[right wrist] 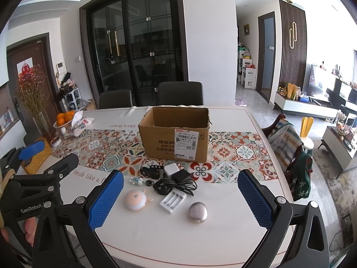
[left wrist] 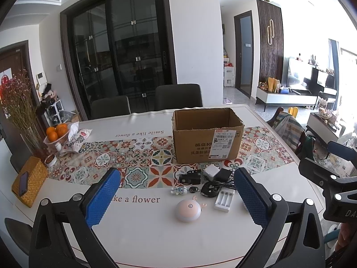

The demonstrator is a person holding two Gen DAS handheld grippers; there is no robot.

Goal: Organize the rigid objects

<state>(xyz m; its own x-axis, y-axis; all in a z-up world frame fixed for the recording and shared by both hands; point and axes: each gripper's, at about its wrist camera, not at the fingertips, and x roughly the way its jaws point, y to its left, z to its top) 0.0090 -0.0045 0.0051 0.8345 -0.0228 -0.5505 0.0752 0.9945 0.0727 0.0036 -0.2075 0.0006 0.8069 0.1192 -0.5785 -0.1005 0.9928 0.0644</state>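
Observation:
An open cardboard box stands on the tiled runner of the white table. In front of it lie small objects: a pink round gadget, a white battery charger, a silver egg-shaped device, a white plug cube, black adapters with cables and a small figurine keychain. My left gripper is open and empty above the table's near edge. My right gripper is open and empty, to the right of the left one.
A basket of oranges, a tissue pack, a vase of dried flowers and a woven box with a phone stand at the table's left. Two dark chairs stand behind; a wooden chair is at the right.

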